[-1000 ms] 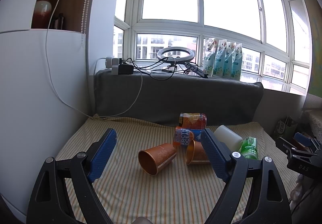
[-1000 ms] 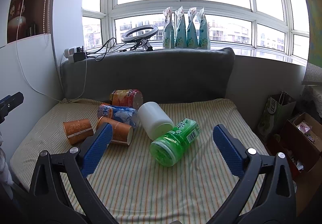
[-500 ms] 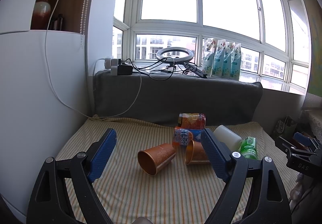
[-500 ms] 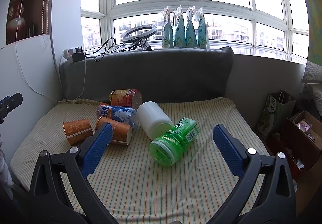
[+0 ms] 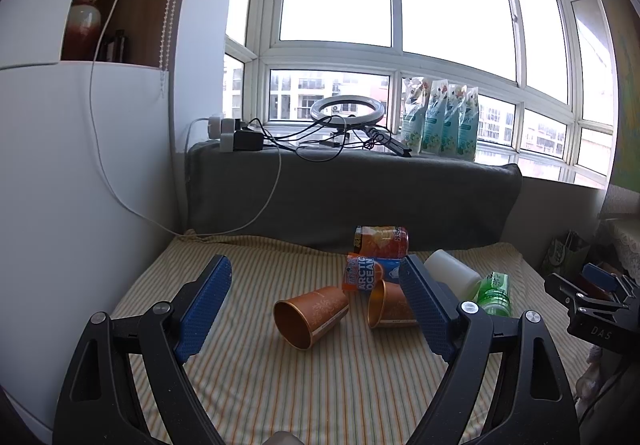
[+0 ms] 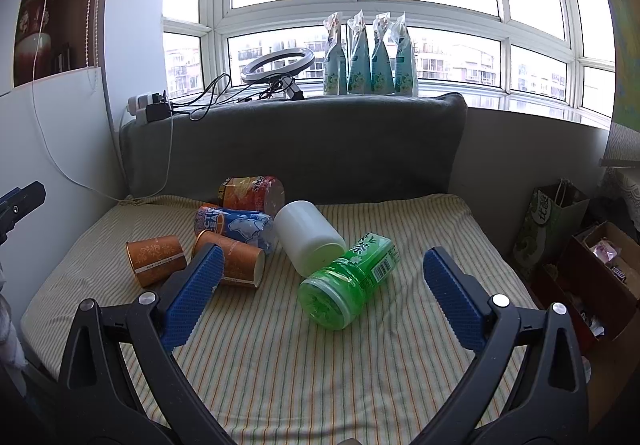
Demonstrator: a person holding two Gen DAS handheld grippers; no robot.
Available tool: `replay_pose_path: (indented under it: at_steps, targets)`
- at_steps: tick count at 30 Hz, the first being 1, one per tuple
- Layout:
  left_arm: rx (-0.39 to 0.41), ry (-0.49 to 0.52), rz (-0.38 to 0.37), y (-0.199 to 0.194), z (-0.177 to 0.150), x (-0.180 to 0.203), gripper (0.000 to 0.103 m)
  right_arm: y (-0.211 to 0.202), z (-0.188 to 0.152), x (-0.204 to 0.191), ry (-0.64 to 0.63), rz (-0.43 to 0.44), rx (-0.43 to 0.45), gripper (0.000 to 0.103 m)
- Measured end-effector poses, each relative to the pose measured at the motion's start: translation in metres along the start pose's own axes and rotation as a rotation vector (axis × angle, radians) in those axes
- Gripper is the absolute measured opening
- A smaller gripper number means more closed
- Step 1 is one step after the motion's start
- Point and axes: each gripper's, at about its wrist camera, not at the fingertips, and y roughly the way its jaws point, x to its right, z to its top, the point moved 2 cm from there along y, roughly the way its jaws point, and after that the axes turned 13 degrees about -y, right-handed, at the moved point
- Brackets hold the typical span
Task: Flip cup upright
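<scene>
The left gripper (image 5: 316, 305) is spread wide and holds nothing, and low in the centre of its view, between its blue pads, an orange cup (image 5: 310, 315) lies on its side on the striped cloth (image 5: 320, 385), mouth toward the camera; just to its right a second orange cup (image 5: 390, 309) lies tipped, partly hidden behind the right-hand pad; behind them, touching or nearly so, lie a blue can (image 5: 370, 273) and an orange-red can (image 5: 381, 242); farther right a white jar (image 5: 452, 273) and a green bottle (image 5: 495, 293); the right gripper (image 6: 318, 287) is also wide and empty, the green bottle lying between its pads at centre frame.
</scene>
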Motion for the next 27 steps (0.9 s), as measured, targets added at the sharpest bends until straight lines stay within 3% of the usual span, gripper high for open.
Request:
replay_pose_path:
  at_steps: [27]
  targets:
    - [-0.011,0.009,-0.005,0.0048,-0.0006,0.0071,0.086,0.0034,-0.0053,0.0014,0.006,-0.002,-0.004,0.102]
